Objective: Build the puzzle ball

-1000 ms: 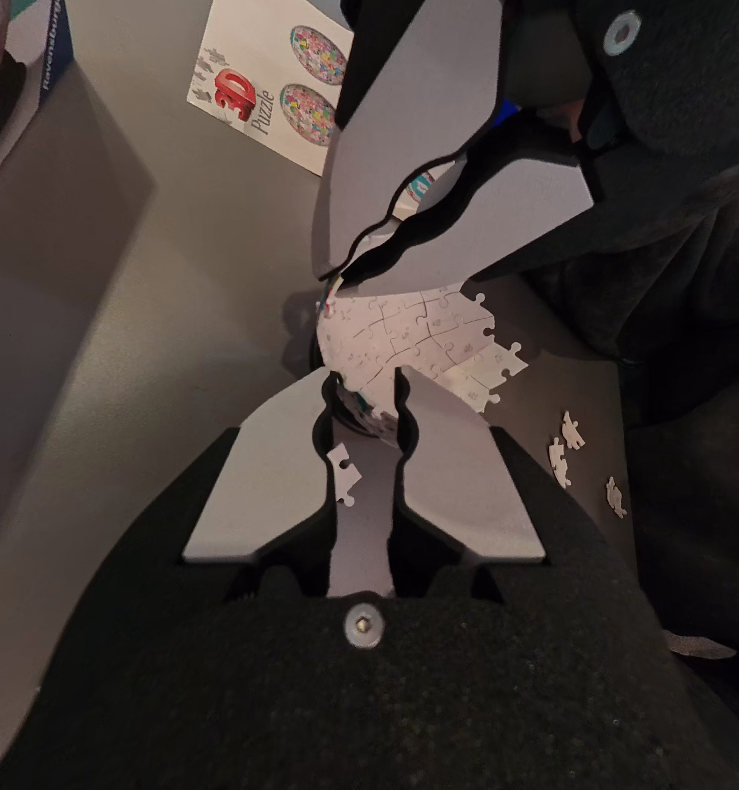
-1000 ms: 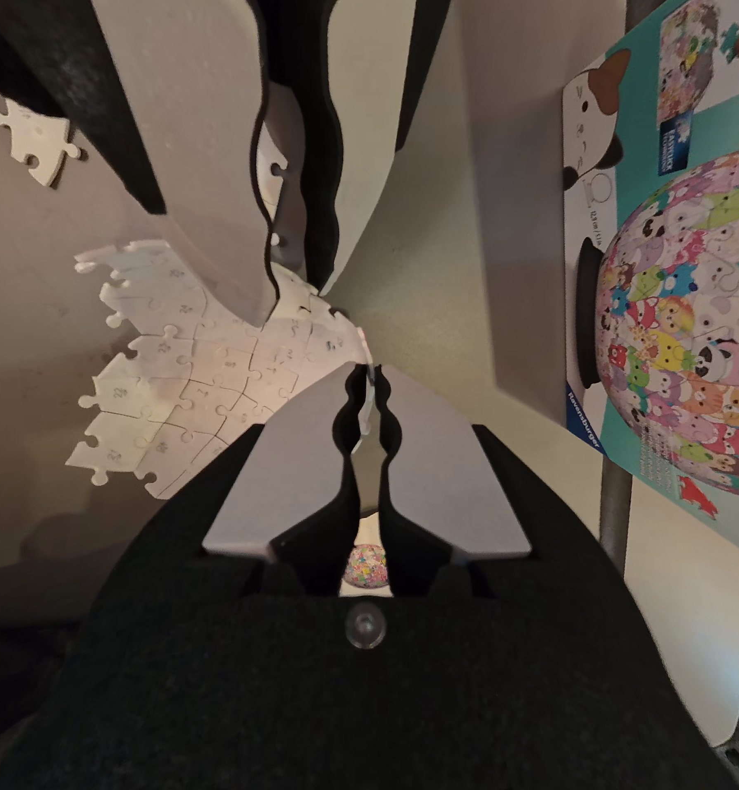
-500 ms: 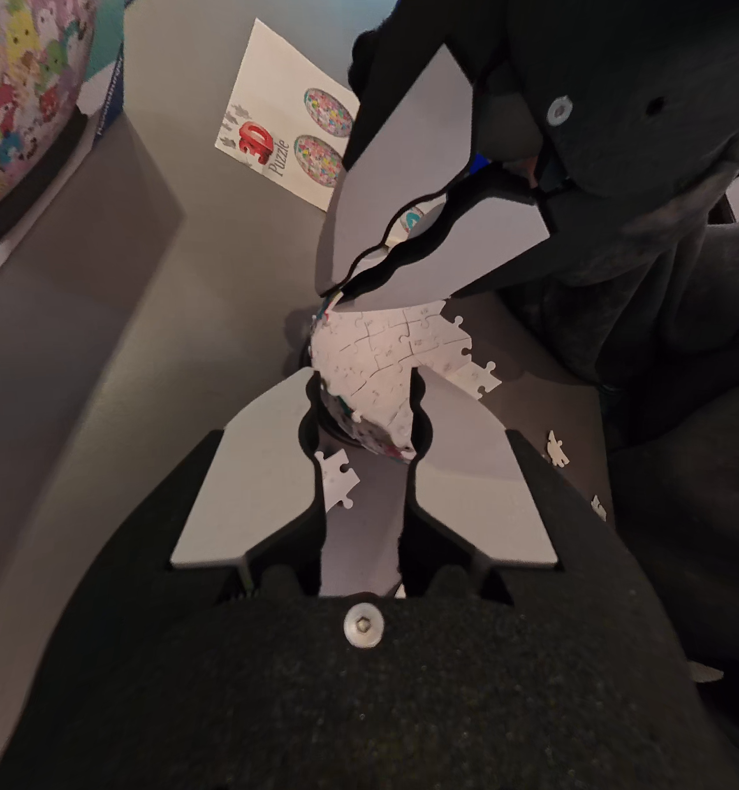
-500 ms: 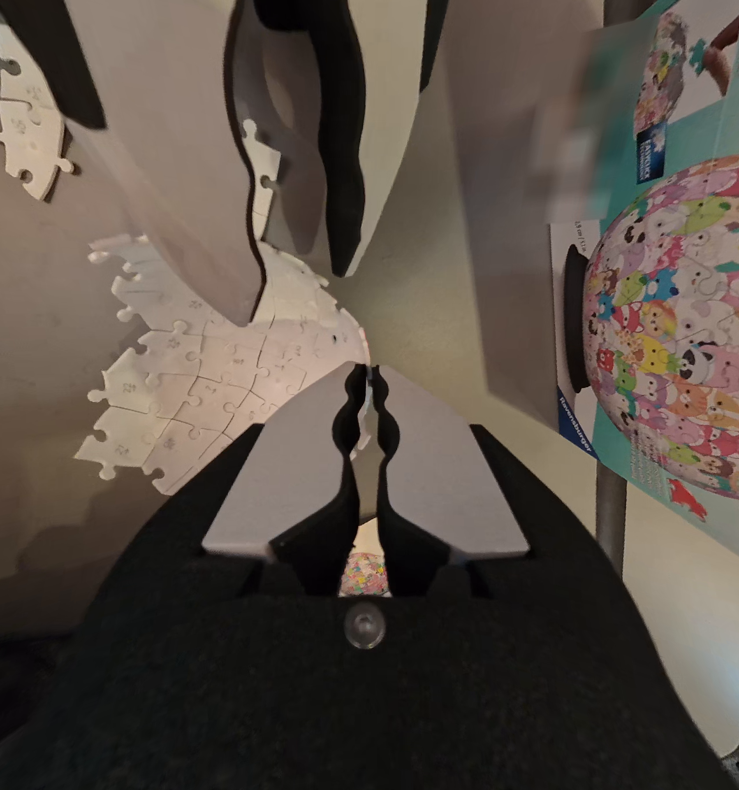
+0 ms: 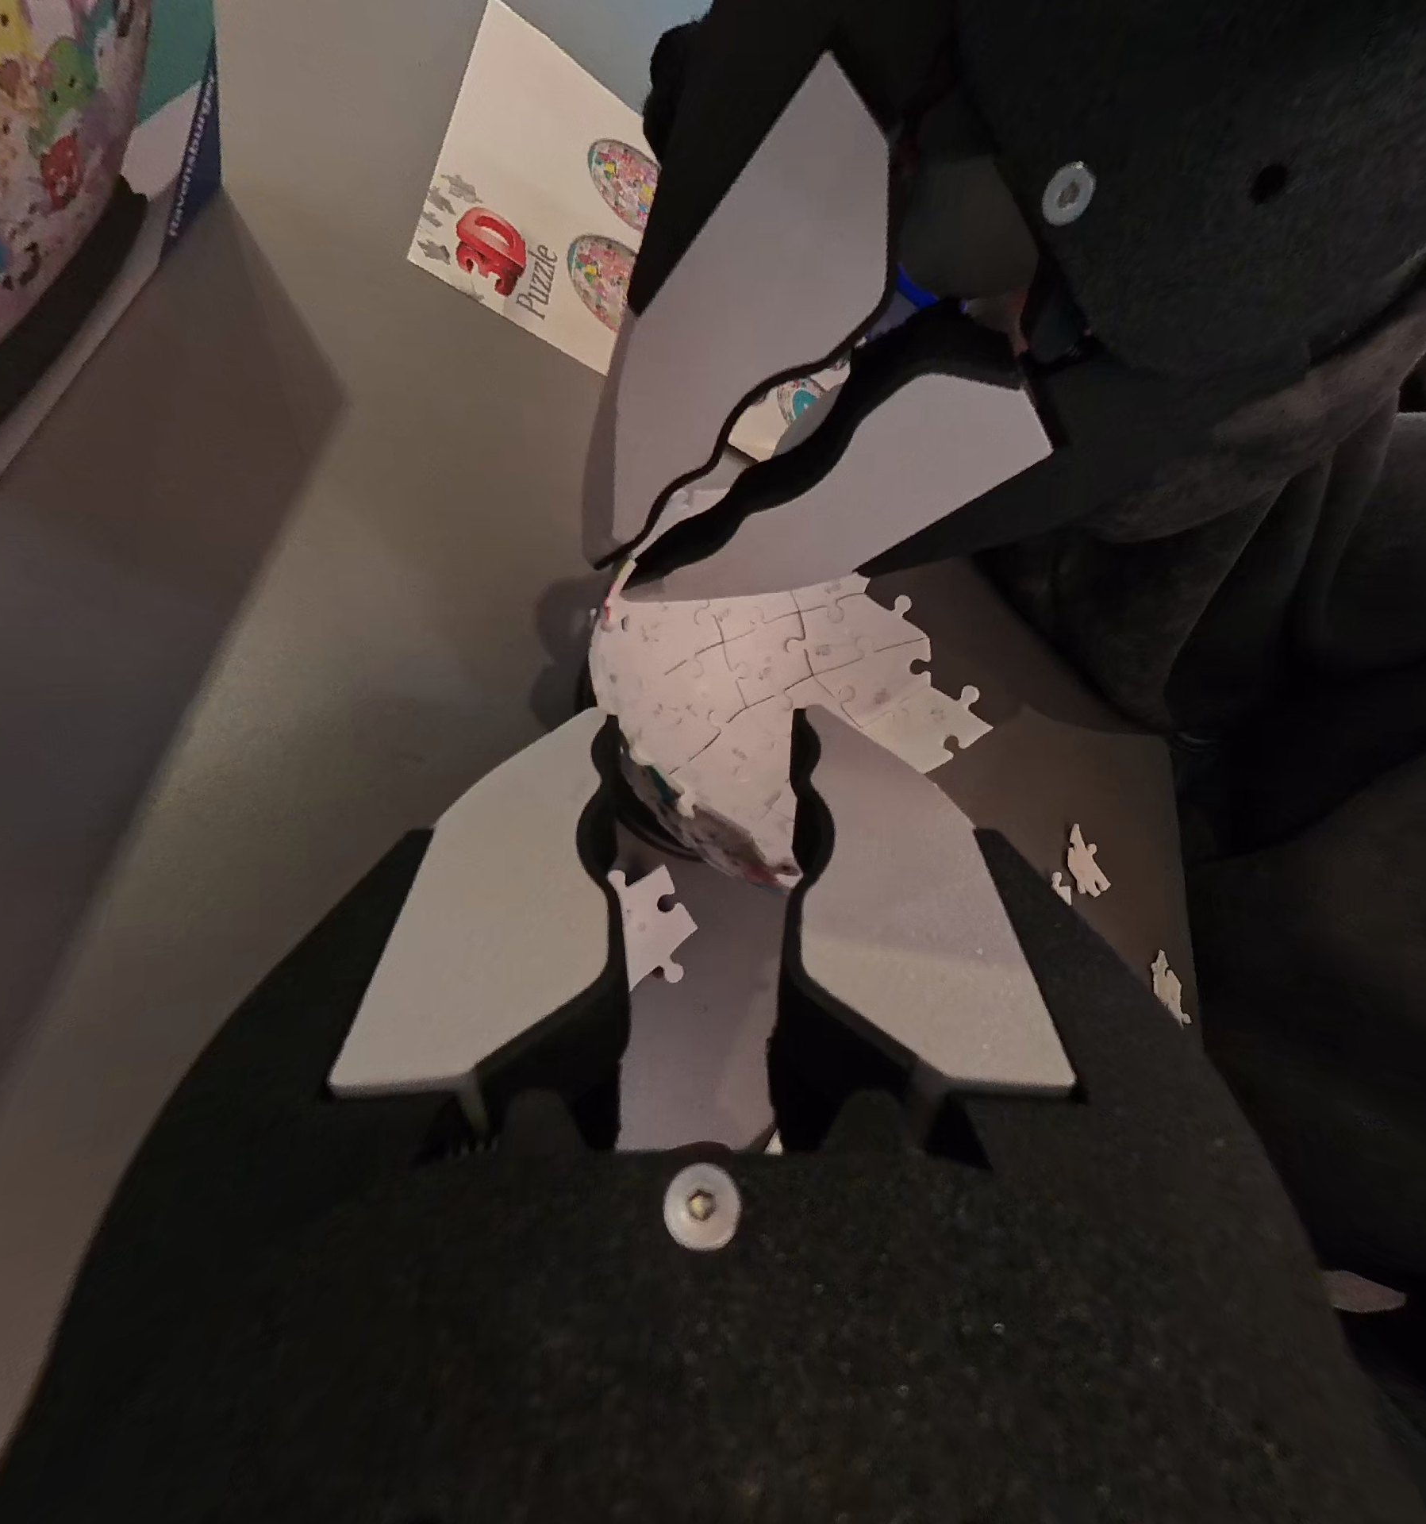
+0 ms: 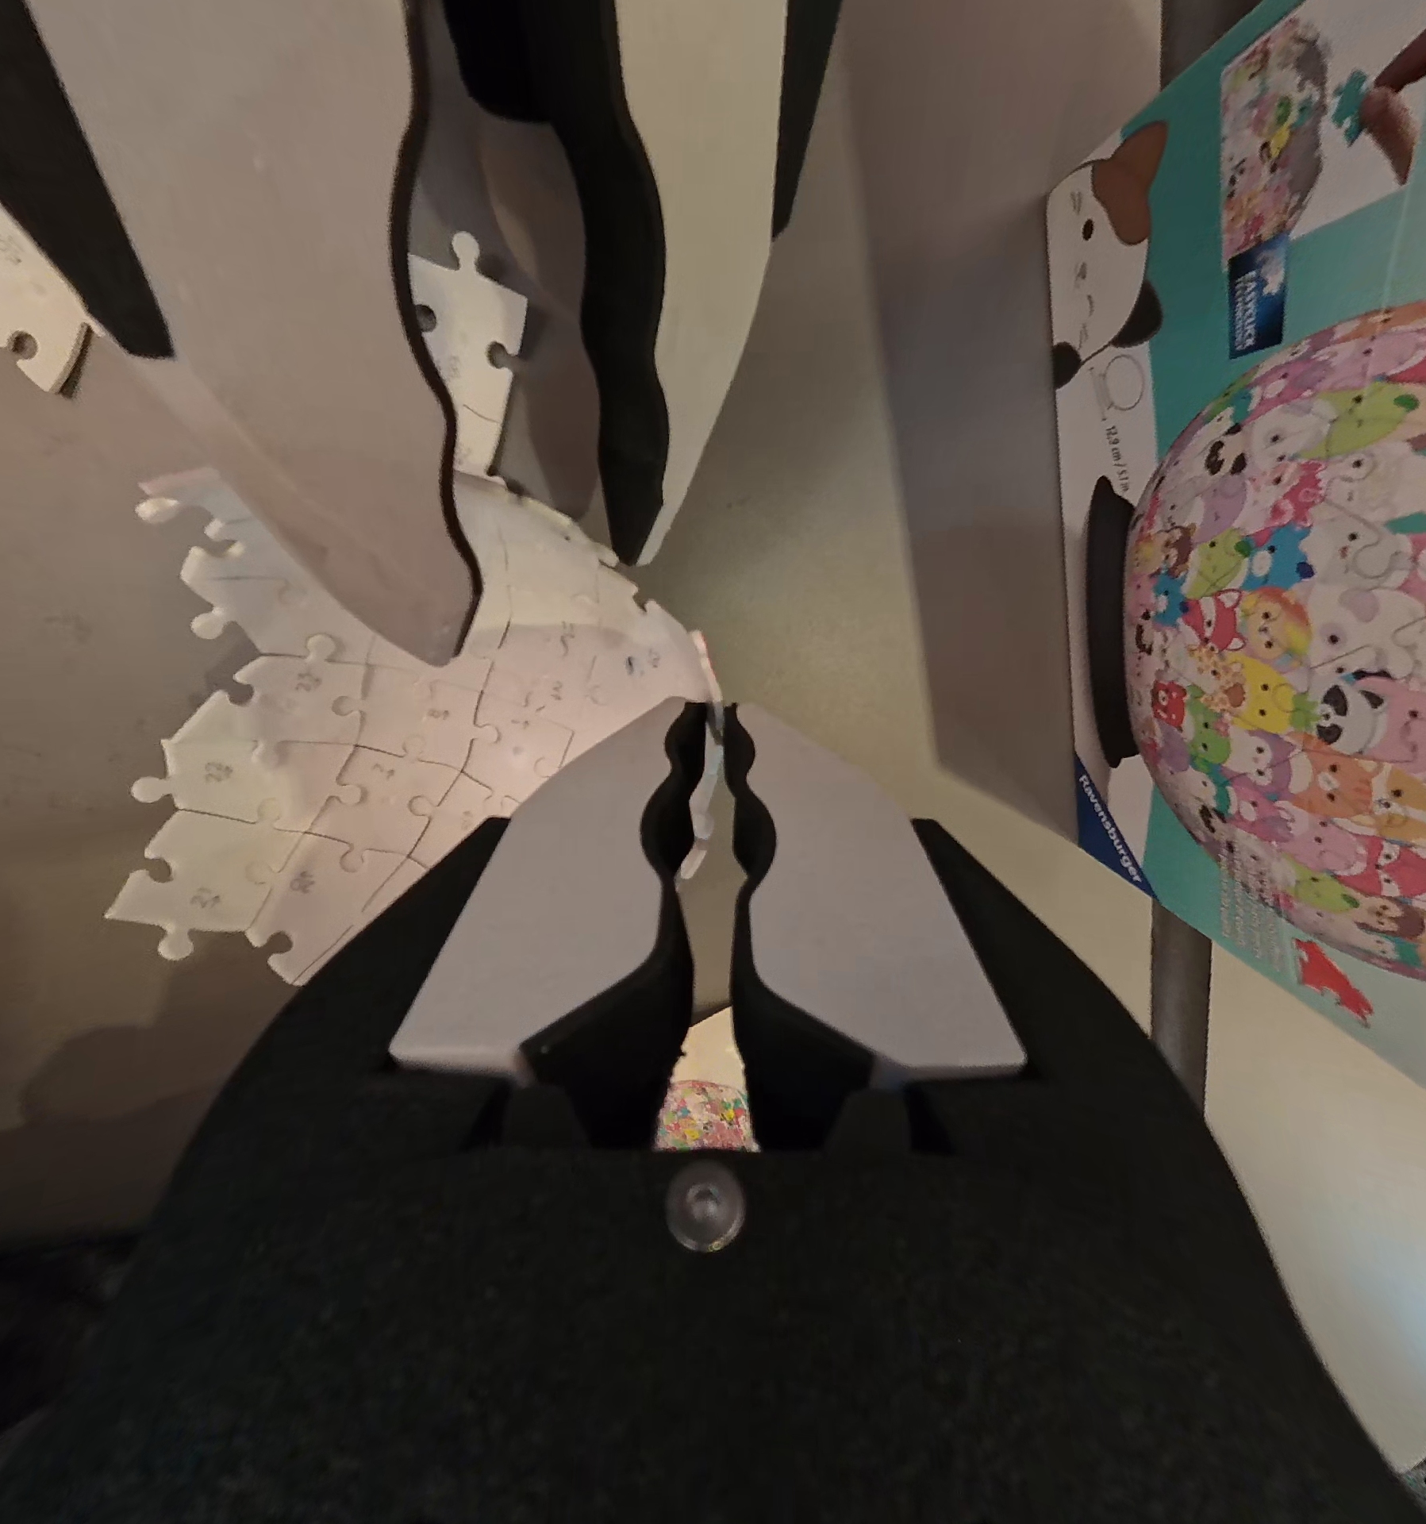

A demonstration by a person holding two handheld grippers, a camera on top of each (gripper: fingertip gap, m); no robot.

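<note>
The partly built puzzle ball (image 5: pixel 742 684) is a curved shell of joined pieces, white side up, on the grey table; it also shows in the right wrist view (image 6: pixel 412 742). My left gripper (image 5: pixel 701 726) is open, its fingertips on either side of the shell's near edge. It shows from above in the right wrist view (image 6: pixel 540 602). My right gripper (image 6: pixel 713 713) is shut on a thin puzzle piece (image 6: pixel 705 792) seen edge-on at the shell's rim. It reaches down from the top of the left wrist view (image 5: pixel 623 565). A loose white piece (image 5: pixel 652 924) lies on the table between my left fingers.
The colourful puzzle box (image 6: pixel 1311 577) stands at the right, at the top left in the left wrist view (image 5: pixel 33 165). A white instruction leaflet (image 5: pixel 528 239) lies behind the ball. Loose pieces (image 5: pixel 1084 858) lie near the table's right edge; another (image 6: pixel 17 313) lies at the left. Across from one pair of fingers to the other is roughly 4 centimeters.
My left gripper's fingers have spread wider around the shell's near edge. My right gripper stays shut at the rim. The loose piece has not moved.
</note>
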